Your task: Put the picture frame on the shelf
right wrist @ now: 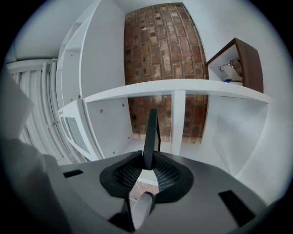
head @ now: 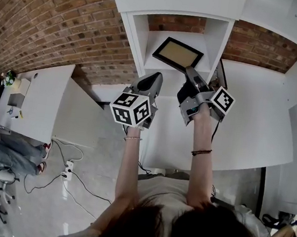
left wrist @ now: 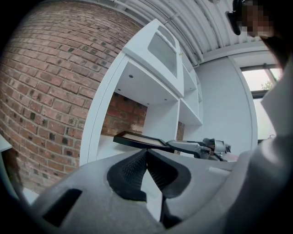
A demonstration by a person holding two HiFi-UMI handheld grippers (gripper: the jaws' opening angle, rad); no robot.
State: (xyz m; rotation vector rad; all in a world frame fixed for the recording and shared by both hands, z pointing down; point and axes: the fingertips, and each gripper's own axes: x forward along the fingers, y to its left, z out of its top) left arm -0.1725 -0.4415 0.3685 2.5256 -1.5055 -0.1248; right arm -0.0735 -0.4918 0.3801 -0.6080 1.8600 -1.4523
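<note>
The picture frame (head: 177, 54), black with a tan middle, lies nearly flat over the white shelf (head: 158, 36) inside the open compartment. My right gripper (head: 190, 73) is shut on its near right corner. In the right gripper view the frame's dark edge (right wrist: 151, 130) stands clamped between the ribbed pads (right wrist: 165, 173). My left gripper (head: 154, 81) hovers to the left of it, in front of the shelf's side wall, shut on nothing. The left gripper view shows the frame (left wrist: 139, 139) edge-on, the right gripper (left wrist: 201, 147) holding it, and my own jaws (left wrist: 146, 154) touching.
A white counter (head: 246, 117) spreads below and right of the shelf unit, backed by a brick wall (head: 53, 16). A dark brown panel (head: 221, 72) stands just right of the compartment. At left are a white desk (head: 37, 95), a seated person's legs (head: 16, 155) and floor cables (head: 67, 172).
</note>
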